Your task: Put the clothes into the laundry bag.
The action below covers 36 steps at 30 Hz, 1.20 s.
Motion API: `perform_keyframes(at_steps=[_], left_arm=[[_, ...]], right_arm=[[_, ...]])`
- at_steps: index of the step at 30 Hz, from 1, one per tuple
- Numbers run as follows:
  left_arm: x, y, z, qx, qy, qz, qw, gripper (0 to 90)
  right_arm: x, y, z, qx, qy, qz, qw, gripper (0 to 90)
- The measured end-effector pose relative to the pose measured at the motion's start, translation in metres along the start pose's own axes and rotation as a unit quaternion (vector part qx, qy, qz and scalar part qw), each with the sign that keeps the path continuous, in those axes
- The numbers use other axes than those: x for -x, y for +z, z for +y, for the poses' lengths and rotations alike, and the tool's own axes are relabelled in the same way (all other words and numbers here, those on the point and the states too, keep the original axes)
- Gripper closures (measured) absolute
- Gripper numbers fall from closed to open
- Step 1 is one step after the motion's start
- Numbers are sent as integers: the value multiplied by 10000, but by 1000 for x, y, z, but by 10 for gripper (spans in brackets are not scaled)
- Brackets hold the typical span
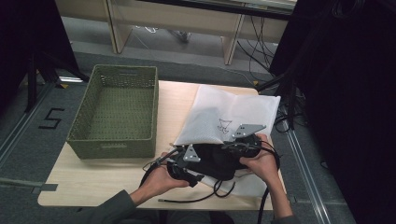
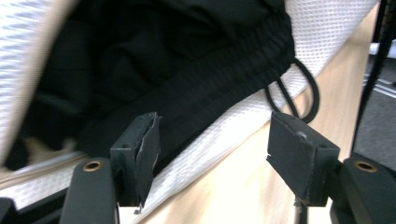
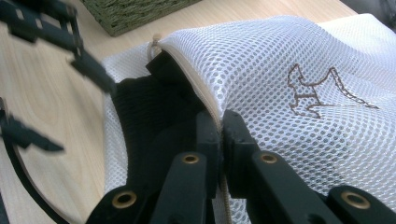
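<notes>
White mesh laundry bag (image 1: 223, 119) — lay on the light wooden worktop (image 1: 100, 179), to the right of the basket, its open mouth turned toward the person; a small line-drawn emblem (image 3: 322, 91) showed on its upper face.

Black garment (image 1: 215, 161) — partly inside the bag's mouth, its gathered waistband and black drawstring (image 2: 299, 88) hanging out over the lower mesh layer.

Right gripper (image 3: 220, 133) — fingers closed on the bag's upper rim at the zip edge, holding the mouth lifted.

Left gripper (image 2: 212, 149) — fingers (image 2: 301, 158) stood apart, nothing pinched between them; they sat just in front of the waistband and the bag's lower edge, over bare worktop.

Green woven basket (image 1: 116, 112) — at the worktop's far left, well apart from both grippers.

Hands (image 1: 161, 179) — each around its gripper's body near the front edge.
</notes>
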<state>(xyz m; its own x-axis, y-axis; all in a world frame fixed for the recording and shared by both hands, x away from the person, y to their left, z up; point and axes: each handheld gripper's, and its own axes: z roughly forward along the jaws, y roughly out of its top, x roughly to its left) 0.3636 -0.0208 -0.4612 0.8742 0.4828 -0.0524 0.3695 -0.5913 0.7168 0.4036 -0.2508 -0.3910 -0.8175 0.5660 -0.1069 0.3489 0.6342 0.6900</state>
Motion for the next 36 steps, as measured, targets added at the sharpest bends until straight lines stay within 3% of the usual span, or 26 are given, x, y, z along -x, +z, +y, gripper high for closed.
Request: perform_keyframes(at_steps=[5,12,16,19,20,22,24,26,28,31,34,36], left_arm=[[9,20,4,37,165,-95,9998,397],[19,40,16,96,32,-343,9994,399],[25,58,22,118,-61,-183,9997,377],[24,67,21,83,121,2,9999,505],[23,69,22,99,201,128,9997,599],[19,72,25,136,82,140,9998,749],[12,75,28,167,116,356,9992,884],[4,76,31,245,-92,409,9988,891],[-3,74,35,313,-67,591,9977,892],[-14,70,39,444,-220,659,9966,892],[-19,64,38,474,-370,542,9967,858],[-19,59,35,433,-333,451,9975,818]], right_arm=[[1,0,0,22,8,-20,10000,874],[3,-2,0,63,27,-7,10000,874],[3,-3,0,60,73,-7,10000,874],[3,-4,0,75,26,-36,10000,875],[3,-5,0,69,35,-42,10000,875],[4,-6,0,92,46,-42,9999,875],[5,-7,0,93,44,-30,9999,875],[5,-8,-1,99,74,-54,9999,875],[5,-8,-2,92,108,-40,9999,875],[7,-8,-2,79,128,-49,9999,875],[7,-7,-4,93,118,-44,9999,875],[9,-8,-4,101,136,-48,9998,875]])
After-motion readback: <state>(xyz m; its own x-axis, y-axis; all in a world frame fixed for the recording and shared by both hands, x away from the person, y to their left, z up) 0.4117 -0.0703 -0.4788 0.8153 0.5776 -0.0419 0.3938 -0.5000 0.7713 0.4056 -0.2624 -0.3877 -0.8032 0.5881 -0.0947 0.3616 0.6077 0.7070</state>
